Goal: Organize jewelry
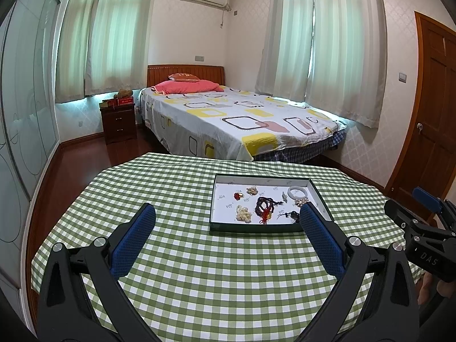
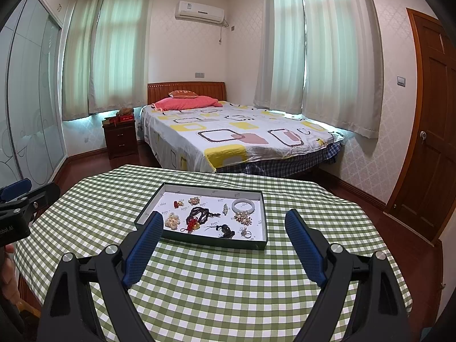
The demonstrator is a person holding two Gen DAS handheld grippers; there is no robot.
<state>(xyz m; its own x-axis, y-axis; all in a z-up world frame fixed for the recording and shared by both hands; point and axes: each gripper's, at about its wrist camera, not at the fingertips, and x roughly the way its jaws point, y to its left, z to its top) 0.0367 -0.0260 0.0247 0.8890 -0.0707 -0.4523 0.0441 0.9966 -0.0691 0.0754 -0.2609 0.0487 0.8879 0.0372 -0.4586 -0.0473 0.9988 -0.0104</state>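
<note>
A shallow dark green tray (image 1: 258,227) (image 2: 258,245) with a white floor sits on the green checked tablecloth (image 1: 182,256) (image 2: 228,285). It holds several jewelry pieces: a white jade bangle (image 1: 297,191) (image 2: 242,205), a dark bead string with a red tassel (image 1: 265,208) (image 2: 198,216), pearl clusters (image 1: 243,214) (image 2: 172,221), a small red charm (image 1: 238,195) (image 2: 177,203) and a ring (image 2: 247,234). My left gripper (image 1: 226,212) is open and empty, short of the tray. My right gripper (image 2: 223,219) is open and empty, short of the tray's near edge; it also shows in the left wrist view (image 1: 421,213).
The table stands in a bedroom. Beyond it are a bed (image 1: 233,119) (image 2: 242,139), a dark nightstand (image 1: 118,122) and a wooden door (image 1: 433,119) at the right. Glass wardrobe doors (image 1: 25,99) line the left wall.
</note>
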